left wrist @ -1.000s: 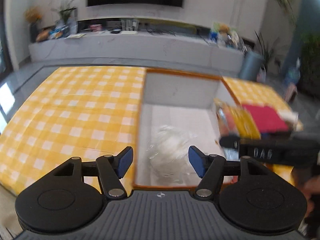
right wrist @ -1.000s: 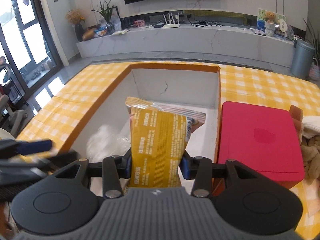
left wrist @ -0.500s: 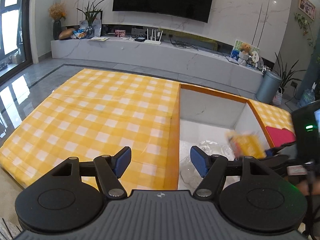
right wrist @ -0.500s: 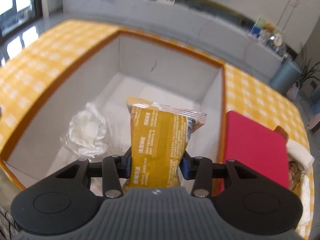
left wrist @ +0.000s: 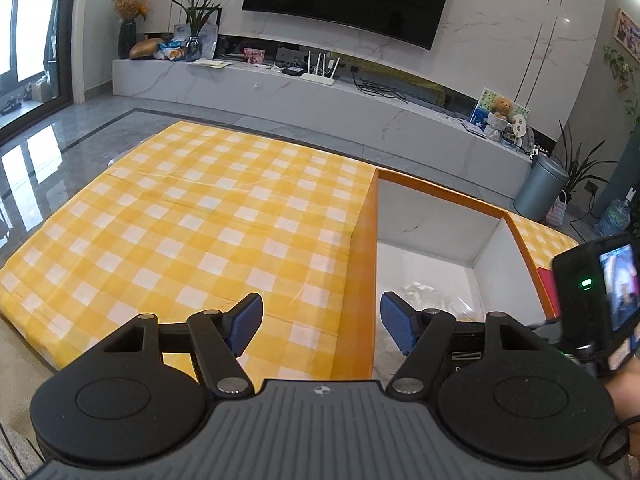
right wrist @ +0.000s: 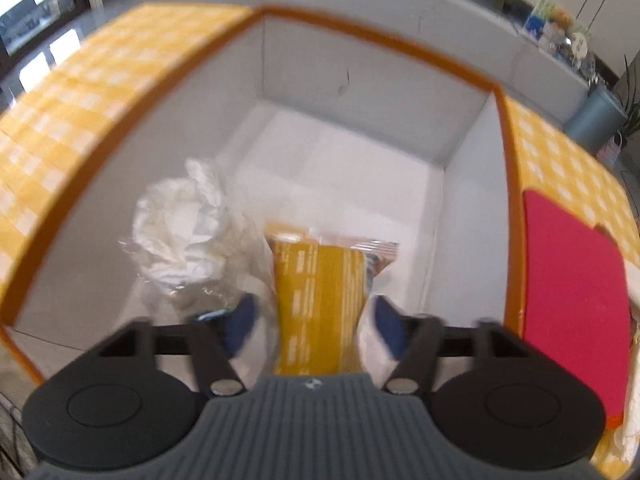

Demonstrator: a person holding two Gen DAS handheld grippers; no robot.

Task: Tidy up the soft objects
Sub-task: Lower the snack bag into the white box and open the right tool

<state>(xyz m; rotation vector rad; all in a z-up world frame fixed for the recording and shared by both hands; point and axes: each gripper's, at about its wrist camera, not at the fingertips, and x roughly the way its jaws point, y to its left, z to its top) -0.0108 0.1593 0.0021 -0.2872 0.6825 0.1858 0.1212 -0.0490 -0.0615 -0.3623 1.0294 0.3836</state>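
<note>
Snack packet point(right wrist: 320, 300), yellow with printed text, sits between the pads of my right hand-held gripper point(right wrist: 312, 320); its jaws have just been opening and both blue pads now stand clear of the packet's sides, so it is released over the white-lined, orange-rimmed box point(right wrist: 360, 60). Working left to right in the right wrist view: the yellow checked cloth point(right wrist: 80, 92) on the desk, then inside the box a crumpled white plastic bag point(right wrist: 180, 232) just left of the packet, then a red lid point(right wrist: 572, 288) beside the box's right wall. My left hand-held gripper point(left wrist: 320, 326) hangs spread wide and empty above the box's left rim.
</note>
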